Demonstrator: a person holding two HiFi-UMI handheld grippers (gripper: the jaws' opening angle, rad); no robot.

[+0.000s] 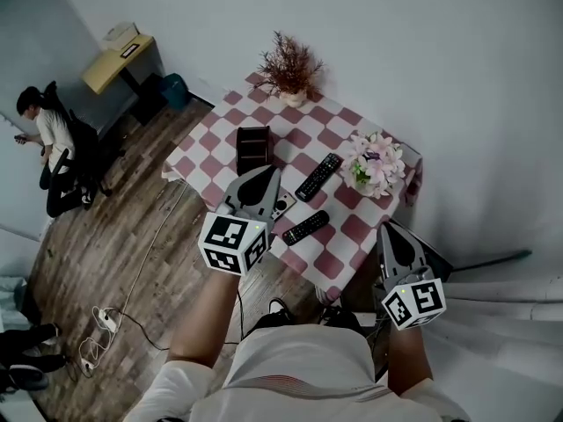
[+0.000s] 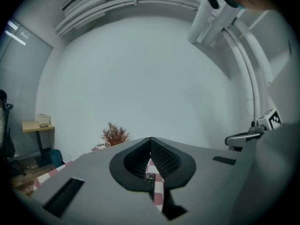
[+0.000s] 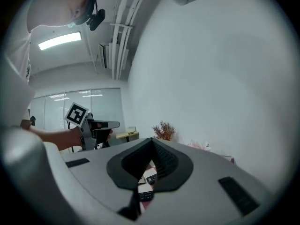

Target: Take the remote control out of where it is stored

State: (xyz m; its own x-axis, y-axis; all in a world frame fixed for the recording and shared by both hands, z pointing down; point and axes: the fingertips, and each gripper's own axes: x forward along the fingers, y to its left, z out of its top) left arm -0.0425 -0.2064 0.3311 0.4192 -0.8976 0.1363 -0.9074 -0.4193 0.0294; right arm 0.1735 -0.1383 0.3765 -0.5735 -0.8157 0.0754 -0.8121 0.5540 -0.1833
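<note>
Left gripper (image 1: 266, 174), right gripper (image 1: 388, 230): jaws together, empty. Remotes (image 1: 318, 177) lay toward table (image 1: 356, 229) near edge, outside holder (image 1: 253, 148); removal seemed finished, only withdrawal remained.

The person wears a white short-sleeved shirt (image 1: 299, 372) with a thin striped band. The left gripper (image 1: 268, 173) and right gripper (image 1: 385, 228) are grey with black ribbed jaws; each carries a white cube (image 1: 233, 243) with black square markers.

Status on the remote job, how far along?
Looks done: two black remotes, upper remote and lower remote, lie on the checked cloth outside the brown holder. In hand: nothing; left gripper and right gripper are shut, empty, raised. Left: nothing obvious.
</note>
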